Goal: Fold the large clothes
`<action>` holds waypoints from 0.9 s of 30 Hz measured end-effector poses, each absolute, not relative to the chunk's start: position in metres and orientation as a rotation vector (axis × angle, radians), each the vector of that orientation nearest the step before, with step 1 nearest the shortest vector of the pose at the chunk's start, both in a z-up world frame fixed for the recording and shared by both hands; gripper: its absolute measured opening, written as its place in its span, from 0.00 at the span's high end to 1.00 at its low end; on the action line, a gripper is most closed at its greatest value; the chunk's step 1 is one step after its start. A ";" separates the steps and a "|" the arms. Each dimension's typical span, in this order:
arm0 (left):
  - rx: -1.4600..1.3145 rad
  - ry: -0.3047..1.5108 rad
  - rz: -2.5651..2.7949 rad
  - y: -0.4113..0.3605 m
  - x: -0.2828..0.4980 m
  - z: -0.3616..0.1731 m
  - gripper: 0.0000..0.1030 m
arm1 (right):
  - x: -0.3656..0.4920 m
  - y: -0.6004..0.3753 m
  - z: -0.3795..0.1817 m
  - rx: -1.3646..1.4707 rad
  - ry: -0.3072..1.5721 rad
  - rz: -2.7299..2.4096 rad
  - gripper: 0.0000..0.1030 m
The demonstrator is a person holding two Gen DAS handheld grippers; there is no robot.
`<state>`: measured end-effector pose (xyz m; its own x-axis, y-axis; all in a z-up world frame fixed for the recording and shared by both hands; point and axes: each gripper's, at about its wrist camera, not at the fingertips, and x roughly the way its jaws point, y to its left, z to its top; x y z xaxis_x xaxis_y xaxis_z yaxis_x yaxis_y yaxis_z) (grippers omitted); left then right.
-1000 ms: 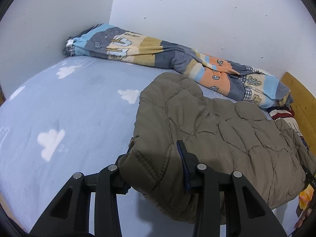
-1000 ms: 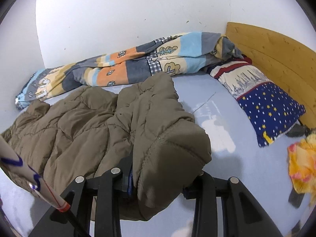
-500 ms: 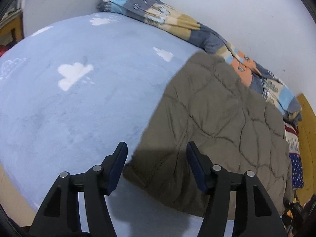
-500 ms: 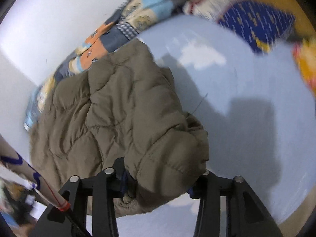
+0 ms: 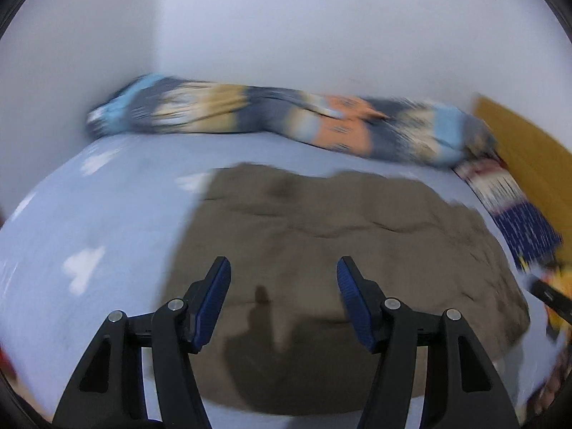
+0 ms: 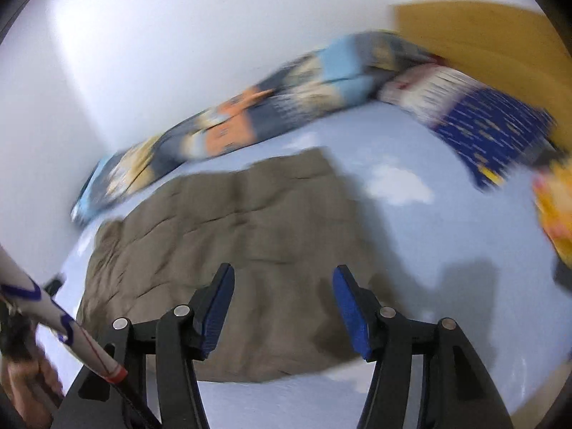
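right claw (image 6: 282, 296): black arms, blue pads, jaws opening, nothing between them | olive-brown quilted padded jacket (image 6: 250, 250): lying flat on light-blue cloud-print bed sheet (image 6: 429, 236) | striped patterned blanket roll (image 6: 250, 118): along white wall | navy star-print pillow (image 6: 493, 128): by wooden headboard (image 6: 482, 32) | view blurred

Bedsheet (image 5: 107, 214) left of jacket (image 5: 339, 236) lies open.

The olive quilted jacket (image 5: 332, 261) lies flat, seemingly folded, on the bed (image 5: 107, 214), just before the striped blanket (image 5: 286, 121).
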<state>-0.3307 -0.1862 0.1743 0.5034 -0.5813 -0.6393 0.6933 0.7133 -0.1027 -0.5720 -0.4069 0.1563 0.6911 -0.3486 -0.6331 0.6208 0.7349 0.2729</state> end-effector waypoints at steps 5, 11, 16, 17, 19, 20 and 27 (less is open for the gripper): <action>0.310 0.705 -0.837 -0.241 -0.338 0.160 0.41 | -0.494 -0.390 0.153 0.374 0.652 -0.448 0.39; 0.378 0.794 -0.810 -0.261 -0.320 0.121 0.38 | -0.426 -0.388 0.117 0.302 0.793 -0.411 0.39; 0.420 0.804 -0.805 -0.270 -0.313 0.102 0.34 | -0.399 -0.402 0.085 0.338 0.898 -0.438 0.32; 0.423 0.798 -0.803 -0.270 -0.313 0.102 0.34 | -0.396 -0.403 0.083 0.340 0.904 -0.440 0.32; 0.398 0.789 -0.805 -0.267 -0.312 0.107 0.34 | -0.396 -0.406 0.085 0.358 0.905 -0.442 0.32; 0.390 0.780 -0.815 -0.266 -0.312 0.113 0.34 | -0.398 -0.407 0.090 0.374 0.896 -0.440 0.32; 0.279 0.788 -0.721 -0.247 -0.266 0.132 0.34 | -0.440 -0.452 0.131 0.387 0.746 -0.623 0.32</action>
<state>-0.2658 -0.2467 0.1318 0.4849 -0.4843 -0.7282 0.6825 0.7302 -0.0312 -0.4397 -0.4522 0.1315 0.5693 -0.3838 -0.7270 0.6470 0.7548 0.1082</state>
